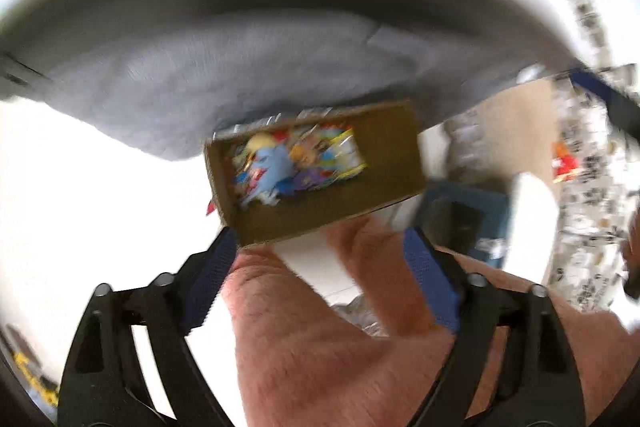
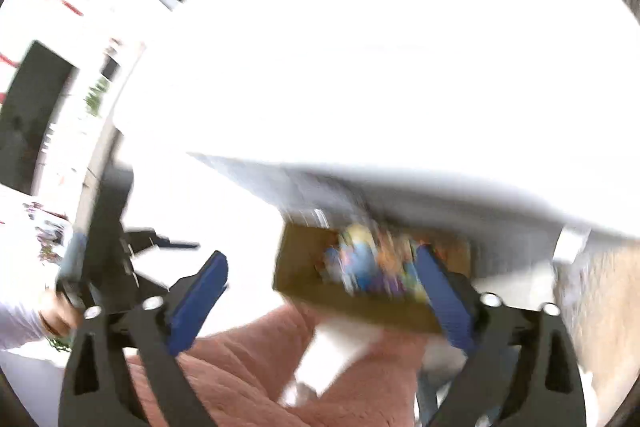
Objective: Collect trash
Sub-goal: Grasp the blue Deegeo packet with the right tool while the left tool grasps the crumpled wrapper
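Observation:
A brown cardboard box [image 1: 320, 183] holds colourful crumpled wrappers [image 1: 296, 163]. A bare hand [image 1: 320, 307] holds it from below, in front of a grey cushion [image 1: 224, 67]. My left gripper [image 1: 320, 283] is open, its blue-padded fingers either side of the hand, just below the box. The box also shows in the right wrist view [image 2: 360, 275], blurred, with the hand [image 2: 280, 367] under it. My right gripper [image 2: 324, 295] is open, its right finger in front of the box. Both grippers hold nothing.
A blue bin [image 1: 464, 219] and a white object [image 1: 532, 219] sit right of the box on a speckled floor [image 1: 584, 187]. The left gripper tool [image 2: 112, 259] and a sleeved arm [image 2: 20, 319] show at left. A bright white surface [image 2: 360, 67] fills the background.

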